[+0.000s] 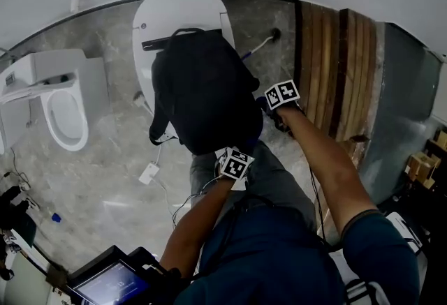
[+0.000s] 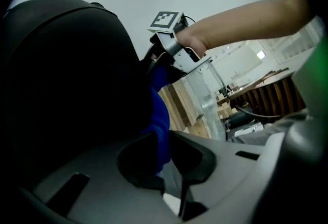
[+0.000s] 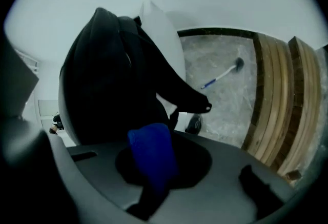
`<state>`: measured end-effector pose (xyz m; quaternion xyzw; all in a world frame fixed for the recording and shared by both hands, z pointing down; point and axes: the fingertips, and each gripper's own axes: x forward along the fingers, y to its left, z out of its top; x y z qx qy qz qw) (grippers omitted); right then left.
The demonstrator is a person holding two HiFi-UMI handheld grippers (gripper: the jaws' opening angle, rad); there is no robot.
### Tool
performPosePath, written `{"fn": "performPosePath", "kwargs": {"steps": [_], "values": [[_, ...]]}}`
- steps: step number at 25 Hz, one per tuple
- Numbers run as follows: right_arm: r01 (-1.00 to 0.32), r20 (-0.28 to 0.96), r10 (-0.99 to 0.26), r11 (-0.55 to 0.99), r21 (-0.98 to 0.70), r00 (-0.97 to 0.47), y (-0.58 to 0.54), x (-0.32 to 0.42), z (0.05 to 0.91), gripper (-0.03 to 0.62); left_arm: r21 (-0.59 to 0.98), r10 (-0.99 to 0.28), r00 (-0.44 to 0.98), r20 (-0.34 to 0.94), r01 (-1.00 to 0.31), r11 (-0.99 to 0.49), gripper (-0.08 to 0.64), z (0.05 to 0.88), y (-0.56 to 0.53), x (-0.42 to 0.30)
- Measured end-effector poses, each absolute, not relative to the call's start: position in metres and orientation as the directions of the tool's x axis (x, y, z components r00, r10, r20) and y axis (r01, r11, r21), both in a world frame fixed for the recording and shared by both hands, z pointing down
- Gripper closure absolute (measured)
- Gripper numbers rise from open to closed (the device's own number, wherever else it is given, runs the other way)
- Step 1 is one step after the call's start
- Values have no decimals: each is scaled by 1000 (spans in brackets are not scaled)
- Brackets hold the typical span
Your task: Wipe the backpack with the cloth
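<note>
Propped on the closed white toilet lid (image 1: 160,10), toward the far middle: black backpack (image 1: 202,87), standing upright. At its right side, right hand-held gripper (image 1: 272,109) clamped on a blue cloth (image 3: 151,159), cloth touching the backpack fabric. At its near lower edge, left hand-held gripper (image 1: 227,153) pressed close; dark jaws against black fabric, so grip cannot be told. Blue cloth seen hanging just beyond them. Farther left on the marble floor (image 1: 105,171), a second white fixture (image 1: 63,101); at right, wooden slats (image 1: 342,73).
</note>
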<state>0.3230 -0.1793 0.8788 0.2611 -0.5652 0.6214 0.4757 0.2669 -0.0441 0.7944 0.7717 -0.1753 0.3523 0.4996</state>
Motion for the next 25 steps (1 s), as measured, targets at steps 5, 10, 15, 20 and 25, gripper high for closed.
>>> {"fn": "performPosePath", "kwargs": {"steps": [5, 10, 15, 20, 25], "values": [[-863, 871, 124, 124, -490, -476, -301, 280, 866, 575, 747, -60, 793, 606, -594, -299, 518, 758, -108, 297], [-831, 884, 76, 313, -460, -460, -399, 231, 851, 575, 764, -129, 809, 574, -585, -272, 518, 743, -122, 276], [-732, 916, 56, 584, -352, -396, -443, 194, 830, 575, 750, -266, 791, 552, -610, -257, 518, 715, -138, 218], [-568, 956, -29, 810, -149, -291, -454, 171, 810, 575, 681, -405, 705, 582, -695, -230, 518, 698, -157, 144], [-287, 963, -152, 954, 85, -220, -450, 118, 799, 575, 596, -475, 610, 634, -777, -202, 518, 707, -178, 72]]}}
